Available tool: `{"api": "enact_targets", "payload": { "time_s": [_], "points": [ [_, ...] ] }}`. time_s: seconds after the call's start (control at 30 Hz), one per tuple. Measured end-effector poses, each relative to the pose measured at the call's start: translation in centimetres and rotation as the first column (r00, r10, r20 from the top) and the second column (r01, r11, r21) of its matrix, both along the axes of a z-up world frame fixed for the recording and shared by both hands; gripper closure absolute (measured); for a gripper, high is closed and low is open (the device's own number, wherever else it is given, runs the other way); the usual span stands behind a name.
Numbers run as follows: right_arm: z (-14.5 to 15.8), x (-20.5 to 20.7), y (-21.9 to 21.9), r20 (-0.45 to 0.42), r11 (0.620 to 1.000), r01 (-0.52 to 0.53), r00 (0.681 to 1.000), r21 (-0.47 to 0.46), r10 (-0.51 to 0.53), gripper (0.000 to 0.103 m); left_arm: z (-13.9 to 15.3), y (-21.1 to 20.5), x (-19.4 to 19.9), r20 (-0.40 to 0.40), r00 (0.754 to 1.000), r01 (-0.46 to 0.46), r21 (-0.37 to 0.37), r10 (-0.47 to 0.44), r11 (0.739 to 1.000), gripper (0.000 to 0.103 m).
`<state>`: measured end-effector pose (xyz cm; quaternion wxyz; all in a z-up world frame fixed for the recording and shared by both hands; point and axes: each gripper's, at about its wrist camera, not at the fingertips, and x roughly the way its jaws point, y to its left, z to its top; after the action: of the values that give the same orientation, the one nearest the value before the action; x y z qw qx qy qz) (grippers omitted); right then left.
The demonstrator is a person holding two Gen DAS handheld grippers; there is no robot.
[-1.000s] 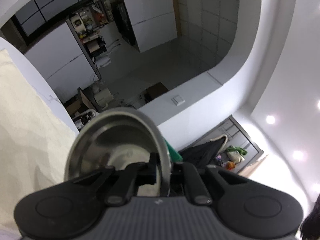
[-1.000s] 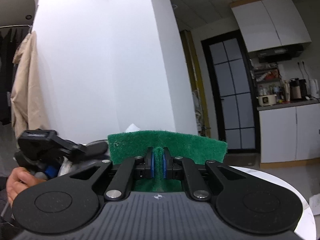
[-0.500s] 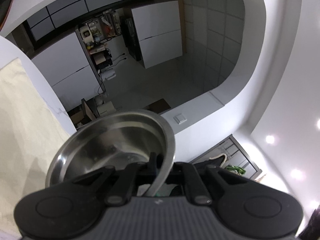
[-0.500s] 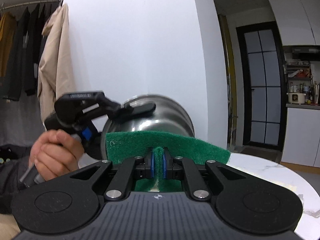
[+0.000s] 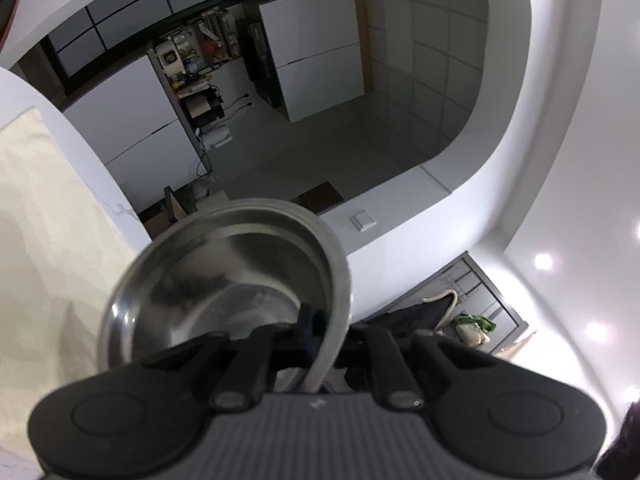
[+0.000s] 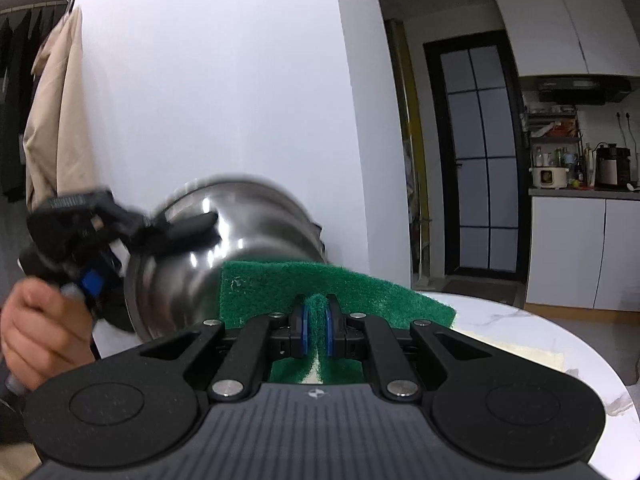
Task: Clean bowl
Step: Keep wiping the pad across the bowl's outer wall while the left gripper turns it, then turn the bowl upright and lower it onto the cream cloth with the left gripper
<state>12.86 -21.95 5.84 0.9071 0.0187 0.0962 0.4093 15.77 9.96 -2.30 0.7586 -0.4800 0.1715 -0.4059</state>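
The round white marble desk (image 6: 520,332) sits low on the right. Above it, on the left, the shiny round steel bowl (image 6: 240,240) is held up in the air and tipped on its side, likely so the scrubber can reach it. The left gripper (image 5: 320,330) is clamped on the bowl's rim, one finger inside and one outside. The right gripper (image 6: 316,320) is squeezed together on the flat green scrubbing pad (image 6: 332,288). The pad's far edge looks to be touching the bowl's outside wall, ready to rub.

marble table (image 6: 520,332), glazed door (image 6: 480,152), beige coat (image 6: 52,120)
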Motion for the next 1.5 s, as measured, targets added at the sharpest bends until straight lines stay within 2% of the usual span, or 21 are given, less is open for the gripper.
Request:
{"api": "enact_targets", "payload": {
  "time_s": [0.2, 0.33, 0.43, 0.8, 0.97, 1.2, 1.27, 1.33, 1.4, 1.5],
  "points": [
    [0.1, -0.6, 0.8, 0.009, 0.998, -0.055, 0.998, -0.018, 0.055, 0.093, -0.7, 1.3, 0.4, -0.029, 0.999, -0.035, -0.01, 0.034, 0.999, 0.098],
    [-0.3, -0.6, 1.7, -0.017, 0.988, -0.137, 0.991, -0.073, 0.136, 0.093, -0.6, 1.7, 0.5, -0.027, 0.999, -0.044, -0.01, 0.044, 0.999, 0.097],
    [-0.7, -0.8, 2.0, -0.029, 0.982, -0.156, 0.988, -0.107, 0.154, 0.093, -0.3, 1.7, 0.4, -0.018, 0.999, -0.047, 0.001, 0.047, 0.999, 0.097],
    [-1.4, -0.8, 1.2, -0.046, 0.972, -0.17, 0.985, -0.161, 0.164, 0.093, 0.2, 1.2, 0.5, -0.008, 0.996, -0.088, 0.062, 0.089, 0.994, 0.097],
    [-1.5, -0.7, 1.2, -0.036, 0.974, -0.123, 0.992, -0.19, 0.118, 0.093, 0.1, 1.4, 0.6, -0.019, 0.992, -0.121, 0.083, 0.123, 0.989, 0.097],
    [-0.9, -0.8, 1.0, -0.022, 0.978, -0.059, 0.998, -0.2, 0.056, 0.093, 0.9, 1.7, 0.1, 0.003, 0.975, -0.219, 0.163, 0.221, 0.962, 0.097],
    [-0.7, -0.9, 1.0, -0.016, 0.978, -0.051, 0.999, -0.202, 0.049, 0.093, 1.0, 1.8, 0.0, 0.001, 0.972, -0.233, 0.163, 0.236, 0.959, 0.097],
    [-0.4, -1.0, 1.1, -0.008, 0.977, -0.041, 0.999, -0.207, 0.04, 0.093, 1.3, 2.0, -0.3, 0.013, 0.962, -0.269, 0.19, 0.271, 0.944, 0.097],
    [-0.4, -1.2, 1.0, -0.005, 0.977, -0.035, 0.999, -0.21, 0.035, 0.093, 1.6, 2.0, -0.8, 0.031, 0.947, -0.317, 0.233, 0.319, 0.919, 0.097],
    [-0.4, -1.3, 0.6, 0.001, 0.977, -0.02, 1.0, -0.213, 0.021, 0.093, 2.0, 2.3, -1.2, 0.043, 0.927, -0.37, 0.252, 0.372, 0.894, 0.097]
  ]
}}
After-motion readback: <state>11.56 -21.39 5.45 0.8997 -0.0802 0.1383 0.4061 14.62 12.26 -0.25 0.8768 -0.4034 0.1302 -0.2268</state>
